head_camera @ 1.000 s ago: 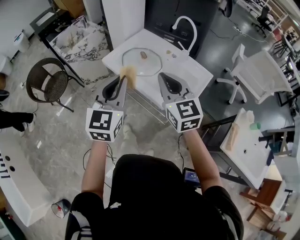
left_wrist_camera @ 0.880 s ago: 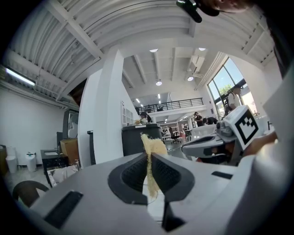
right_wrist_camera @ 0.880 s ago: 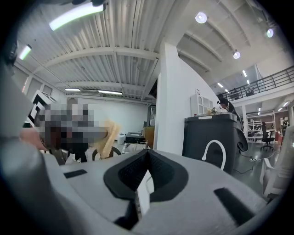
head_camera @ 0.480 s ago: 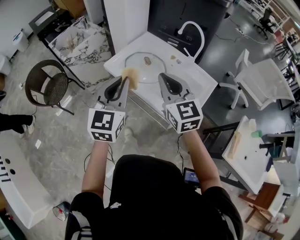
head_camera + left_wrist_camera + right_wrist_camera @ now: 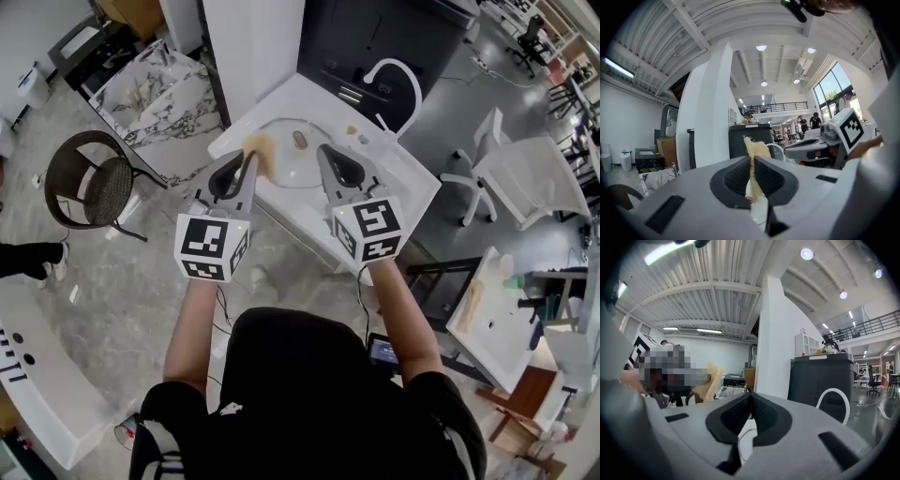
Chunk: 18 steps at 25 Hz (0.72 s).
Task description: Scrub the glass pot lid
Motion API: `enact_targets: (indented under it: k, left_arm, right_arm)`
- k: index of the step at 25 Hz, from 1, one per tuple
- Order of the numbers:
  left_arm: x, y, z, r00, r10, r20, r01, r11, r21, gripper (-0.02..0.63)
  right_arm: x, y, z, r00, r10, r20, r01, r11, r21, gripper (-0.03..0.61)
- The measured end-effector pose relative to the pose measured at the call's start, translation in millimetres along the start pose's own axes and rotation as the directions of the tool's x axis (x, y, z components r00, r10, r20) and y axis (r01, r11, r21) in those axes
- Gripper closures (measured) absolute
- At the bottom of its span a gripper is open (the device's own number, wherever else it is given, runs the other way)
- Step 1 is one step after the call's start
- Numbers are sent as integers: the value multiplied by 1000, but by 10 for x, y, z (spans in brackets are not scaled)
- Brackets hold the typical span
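Observation:
The glass pot lid point(image 5: 292, 153) lies flat on the white sink counter point(image 5: 394, 169), its small knob point(image 5: 300, 141) pointing up. My left gripper point(image 5: 249, 161) is shut on a yellow sponge point(image 5: 260, 151), which hangs over the lid's near left rim. In the left gripper view the sponge point(image 5: 755, 152) sticks up out of the closed left gripper point(image 5: 752, 164). My right gripper point(image 5: 324, 152) is shut and empty, over the lid's near right rim. The right gripper view shows the right gripper point(image 5: 750, 401) with its pads together and the sponge point(image 5: 710, 381) off to the left.
A white faucet point(image 5: 399, 79) arches over the counter's far side, before a black cabinet point(image 5: 384, 37). A marble table point(image 5: 164, 89) and a wicker chair point(image 5: 89, 183) stand at the left. A white chair point(image 5: 525, 169) and a second white basin point(image 5: 487, 319) are at the right.
The counter and lid have come nearer in the head view. Both grippers now reach over the counter's near edge, with the sponge over the lid's rim. Neither grip has changed.

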State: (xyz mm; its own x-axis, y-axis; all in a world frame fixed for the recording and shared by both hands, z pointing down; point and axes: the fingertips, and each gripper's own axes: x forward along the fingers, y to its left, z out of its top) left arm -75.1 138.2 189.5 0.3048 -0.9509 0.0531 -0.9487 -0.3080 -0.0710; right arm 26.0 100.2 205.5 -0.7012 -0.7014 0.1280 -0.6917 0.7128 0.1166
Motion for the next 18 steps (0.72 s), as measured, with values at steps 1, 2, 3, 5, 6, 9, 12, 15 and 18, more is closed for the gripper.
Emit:
enact_targets:
  k: [1,2,3,5,6,9,12,15,18]
  left_arm:
    - [48,65,6,1000,-5,2,5,1000,-7,597]
    - [94,125,5,1000,-10,4,10,1000,-11,597]
    - [138,181,-1,1000,-16,3,16,1000,-12,597]
    - [221,294,-17,1000,-26,1,26,1000,-14,597]
    - [259,354,-20,1000,-31,1,31,999,-17,597]
    - [356,544,-27,999,-45,3,45,999,-28,597]
    - [435,719,-56,998,-58,2,58,998,-27,597]
    - [500,881,-94,998,-70,-3,70,997,-26,597]
    - [563,1029,-127,997,-82,-9,82,996,-23,597]
  right_arm:
    - [72,-11,13,1000,-3,-3,3,1000,-2,581]
    - [142,-23,22,1000,-8,-6,8,1000,-5,581]
    - [209,-37,31,1000,-13,-9,13,1000,-6,581]
    - [339,-63,46,1000,-23,-14,23,1000,-5,581]
    - [403,-69,52,999,-28,-17,27,1000,-6,581]
    - [597,-57,60,999,-37,-29,37,999,-15,581]
    - [786,-45,55,998,-49,-37,48,999,-22,581]
    - [946,-58,48,997,-63,-42,62,998,-26,581]
    - [1078,-55,23,996,-74,-49,73,997,-25,581]
